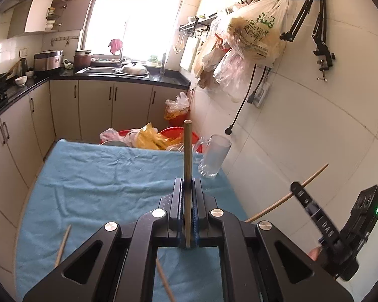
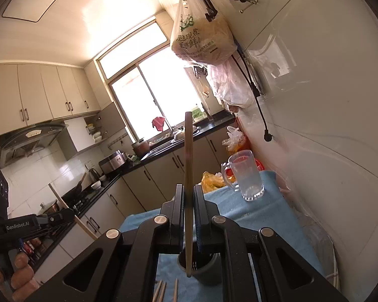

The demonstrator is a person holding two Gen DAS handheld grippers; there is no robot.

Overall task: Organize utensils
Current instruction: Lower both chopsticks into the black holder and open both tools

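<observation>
My left gripper (image 1: 188,183) is shut on a wooden chopstick (image 1: 187,151) that stands upright above the blue cloth (image 1: 100,176). My right gripper (image 2: 188,191) is shut on another chopstick (image 2: 188,163), also upright; its lower end hangs over a dark round utensil holder (image 2: 209,269) on the cloth. The right gripper also shows in the left wrist view (image 1: 315,216), holding its chopstick (image 1: 289,196) aslant. The left gripper shows in the right wrist view (image 2: 37,224). Loose chopsticks lie on the cloth (image 1: 63,244) (image 1: 165,284) (image 2: 161,290).
A clear glass mug (image 1: 214,156) (image 2: 247,178) stands at the cloth's far right corner by the tiled wall. Red basins and plastic bags (image 1: 151,138) sit beyond the table's far edge. Bags hang on the wall (image 1: 254,32). Kitchen counter and sink (image 1: 113,71) are behind.
</observation>
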